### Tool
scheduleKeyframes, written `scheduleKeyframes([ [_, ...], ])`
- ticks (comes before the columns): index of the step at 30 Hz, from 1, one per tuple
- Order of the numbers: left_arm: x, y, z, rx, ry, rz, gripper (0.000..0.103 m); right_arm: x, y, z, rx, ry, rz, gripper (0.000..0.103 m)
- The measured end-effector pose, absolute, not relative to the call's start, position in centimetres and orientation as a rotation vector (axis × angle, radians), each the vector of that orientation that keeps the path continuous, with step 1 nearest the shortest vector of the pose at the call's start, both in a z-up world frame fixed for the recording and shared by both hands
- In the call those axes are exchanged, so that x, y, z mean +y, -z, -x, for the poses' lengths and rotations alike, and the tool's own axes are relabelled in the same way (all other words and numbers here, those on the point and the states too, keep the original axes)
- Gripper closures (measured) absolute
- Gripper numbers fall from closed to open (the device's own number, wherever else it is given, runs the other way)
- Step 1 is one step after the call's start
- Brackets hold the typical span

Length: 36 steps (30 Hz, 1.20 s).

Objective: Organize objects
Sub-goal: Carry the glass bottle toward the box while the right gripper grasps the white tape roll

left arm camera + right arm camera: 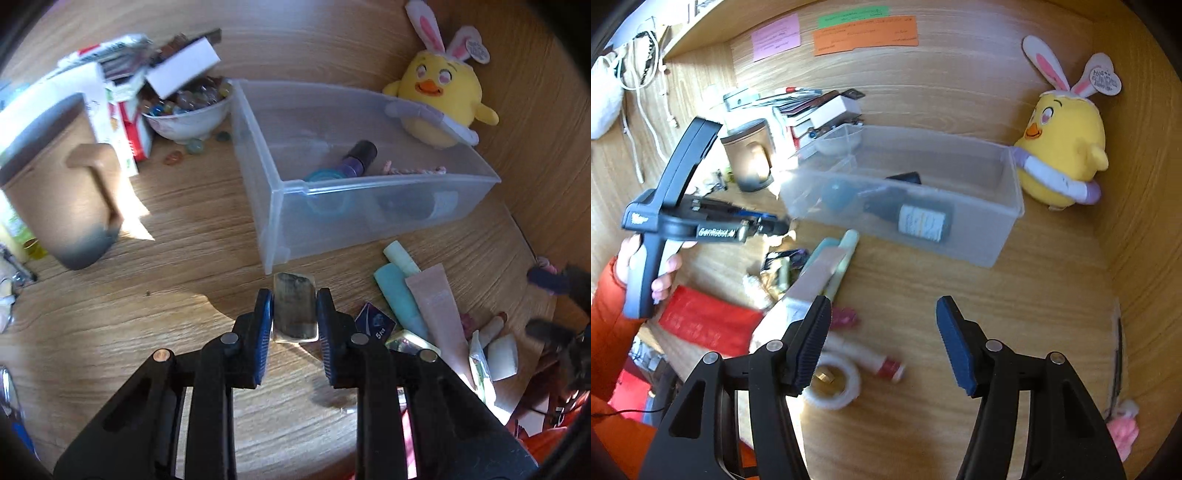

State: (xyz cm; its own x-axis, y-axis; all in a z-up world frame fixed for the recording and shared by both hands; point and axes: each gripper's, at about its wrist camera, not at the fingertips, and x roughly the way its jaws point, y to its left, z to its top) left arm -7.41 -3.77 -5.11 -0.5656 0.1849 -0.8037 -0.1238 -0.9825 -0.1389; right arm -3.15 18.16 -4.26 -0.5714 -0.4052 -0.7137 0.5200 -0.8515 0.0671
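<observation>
Clear plastic bin (280,206) sits on the wooden desk (177,206); everything below is placed relative to it.

Left gripper (294,314): jaws drawn in narrow, both blue pads pressing the long sides of a small glassy block (295,306). The block is just in front of the bin's near corner, apparently still resting on or barely off the desk; I cannot tell which. Its long axis runs along the fingers, pointing toward the bin.

Right gripper (882,339): jaws about half apart, nothing between them. It hovers over bare desk in front of the bin's long side, with a roll of white tape (833,387) and a small red-ended tube (875,363) beside its left finger.

Already in the bin: a dark bottle (360,157), a teal lid (325,175) and a labelled bottle (919,221). Loose tubes (413,291) lie in front of the bin, to the right of the held block.

Judgement: the left hand is the nearer and is the one loaded. The bin opening lies straight ahead and above the block, so the coming move looks like a lift over the near wall, then forward. Risk: clipping the corner of the wall if the lift is shallow.
</observation>
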Motion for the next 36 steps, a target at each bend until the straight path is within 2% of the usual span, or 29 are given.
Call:
scheduleKeyframes([
  [19, -1.8, 2.3, 3.4, -0.046, -2.772, 1.180, 0.079, 17.2, 7.8, 0.6, 0.160, 2.297, -1.115, 0.046],
  [20, -1.7, 2.2, 3.2, -0.048, -2.771, 1.172, 0.079, 17.3, 7.7, 0.6, 0.160, 2.301, -1.109, 0.047],
  [22, -1.3, 1.9, 3.2, -0.053, -2.766, 1.156, 0.079, 17.2, 7.7, 0.6, 0.161, 2.302, -1.104, 0.055],
  [24, -1.1, 1.7, 3.1, -0.055, -2.763, 1.141, 0.079, 17.2, 7.7, 0.7, 0.162, 2.286, -1.108, 0.067],
  [36, -0.1, -0.3, 3.4, -0.079, -2.769, 1.046, 0.079, 18.4, 4.6, 1.7, 0.141, 2.394, -0.996, 0.067],
])
